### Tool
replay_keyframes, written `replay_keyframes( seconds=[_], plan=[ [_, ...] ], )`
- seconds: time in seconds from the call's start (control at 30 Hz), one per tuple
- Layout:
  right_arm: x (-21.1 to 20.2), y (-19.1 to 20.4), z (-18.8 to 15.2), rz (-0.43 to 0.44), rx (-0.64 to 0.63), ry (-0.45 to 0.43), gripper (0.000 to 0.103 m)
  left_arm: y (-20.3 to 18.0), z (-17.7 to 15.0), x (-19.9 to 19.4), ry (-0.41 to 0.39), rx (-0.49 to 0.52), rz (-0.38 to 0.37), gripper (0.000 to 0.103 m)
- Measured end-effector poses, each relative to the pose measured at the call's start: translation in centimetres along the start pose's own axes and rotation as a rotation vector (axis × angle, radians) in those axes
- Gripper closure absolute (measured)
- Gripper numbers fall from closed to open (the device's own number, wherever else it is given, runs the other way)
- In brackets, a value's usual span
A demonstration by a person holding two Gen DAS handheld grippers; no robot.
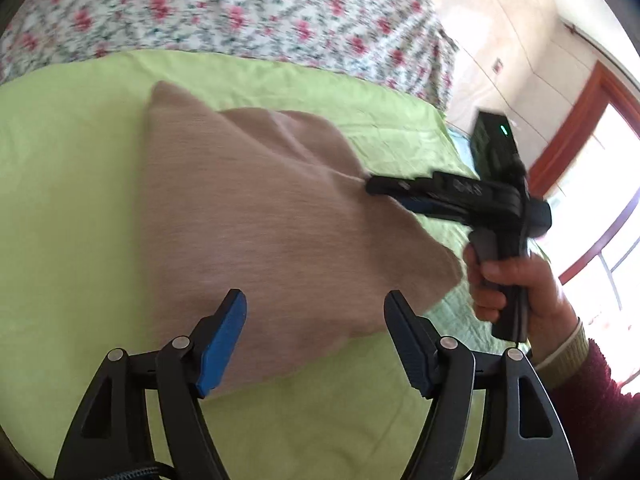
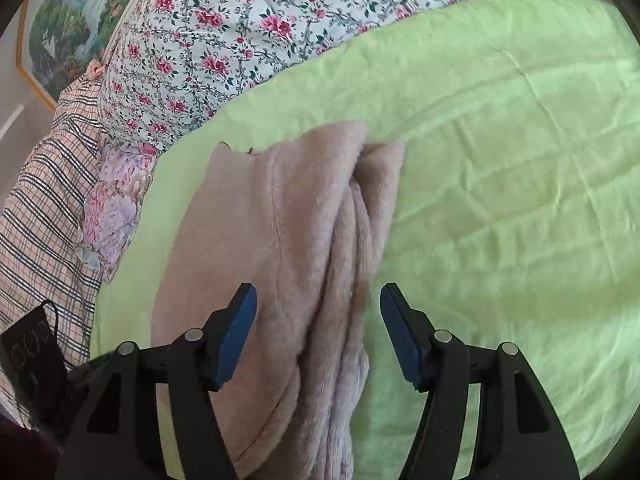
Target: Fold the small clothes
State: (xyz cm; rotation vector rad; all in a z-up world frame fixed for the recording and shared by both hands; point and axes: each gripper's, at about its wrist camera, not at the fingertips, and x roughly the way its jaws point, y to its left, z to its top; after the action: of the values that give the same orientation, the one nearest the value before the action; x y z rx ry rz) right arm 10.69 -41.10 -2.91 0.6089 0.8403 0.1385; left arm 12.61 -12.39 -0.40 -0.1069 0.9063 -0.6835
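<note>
The garment (image 1: 256, 220), a soft beige fleece piece, lies on a green sheet (image 1: 60, 200) spread over a bed, with a flowered quilt (image 1: 240, 8) behind it. From the left wrist view it shows as a broad, rumpled shape with one edge lifted; the blur hides finer detail. In the right wrist view the garment (image 2: 288, 240) already has several layers stacked along its right side, so by my reading at least one fold is made, though the piece is far from a neat, compact bundle.

The left gripper (image 1: 316, 332) hovers over the near edge of the cloth with its jaws spread wide and nothing between them. The right gripper (image 2: 318, 328) in its own view also stands wide apart, straddling the layered edge without pinching it. Seen from the left wrist, the right gripper (image 1: 374, 186) points at the cloth's far side, tips at the fabric; whether they touch it I cannot tell.

What seems left: squaring the edges, folding again, flattening the bundle.
</note>
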Motion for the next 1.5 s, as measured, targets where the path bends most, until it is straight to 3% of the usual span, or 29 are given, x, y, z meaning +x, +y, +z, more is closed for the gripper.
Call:
replay_keyframes(
  seconds=[0.17, 0.4, 0.6, 0.63, 0.67, 0.7, 0.73, 0.77, 0.87, 1.0, 1.27, 1.33, 1.43, 1.5],
  plan=[
    [0.1, -0.2, -0.4, 0.031, 0.028, 0.008, 0.037, 4.4, 1.7, -0.2, -0.008, -0.095, 0.034, 0.025],
    [1.9, -1.2, 0.9, 0.099, 0.094, 0.021, 0.035, 9.9, 4.7, 3.5, 0.043, -0.261, 0.0, 0.021],
    [4.6, -2.2, 1.9, 0.155, 0.169, 0.059, 0.035, 12.9, 6.6, 8.0, 0.097, -0.354, -0.125, 0.011],
    [5.0, -2.2, 2.0, 0.166, 0.178, 0.059, 0.035, 13.3, 6.9, 8.5, 0.092, -0.363, -0.152, 0.012],
    [5.2, -1.8, 2.0, 0.163, 0.176, 0.062, 0.036, 13.5, 7.1, 8.7, 0.088, -0.362, -0.17, 0.021],
    [5.4, -1.6, 2.1, 0.164, 0.172, 0.073, 0.052, 13.5, 7.4, 9.1, 0.087, -0.358, -0.193, 0.034],
    [5.8, -1.2, 1.9, 0.162, 0.176, 0.093, 0.06, 13.7, 7.5, 9.4, 0.097, -0.36, -0.213, 0.047],
    [5.8, -0.9, 1.8, 0.144, 0.171, 0.088, 0.062, 13.7, 7.5, 9.2, 0.088, -0.355, -0.201, 0.054],
    [4.6, 1.1, 1.4, 0.162, 0.146, 0.056, 0.069, 13.3, 7.3, 7.5, 0.058, -0.321, -0.202, 0.063],
    [4.5, 5.1, -0.1, 0.223, 0.087, 0.062, 0.07, 13.2, 6.3, 2.2, 0.008, -0.276, -0.167, 0.064],
    [9.1, 13.5, -3.6, 0.393, 0.03, 0.116, 0.07, 17.7, 1.5, -9.2, -0.057, -0.274, -0.061, 0.064],
    [11.0, 14.6, -4.7, 0.383, 0.024, 0.158, 0.07, 19.1, 0.1, -10.0, -0.048, -0.295, -0.031, 0.063],
    [12.7, 15.2, -5.9, 0.297, 0.005, 0.189, 0.068, 21.6, -2.3, -8.8, 0.003, -0.353, 0.006, 0.056],
    [12.3, 15.0, -5.9, 0.294, 0.01, 0.199, 0.061, 22.8, -3.1, -8.5, -0.015, -0.406, -0.028, 0.049]
  ],
)
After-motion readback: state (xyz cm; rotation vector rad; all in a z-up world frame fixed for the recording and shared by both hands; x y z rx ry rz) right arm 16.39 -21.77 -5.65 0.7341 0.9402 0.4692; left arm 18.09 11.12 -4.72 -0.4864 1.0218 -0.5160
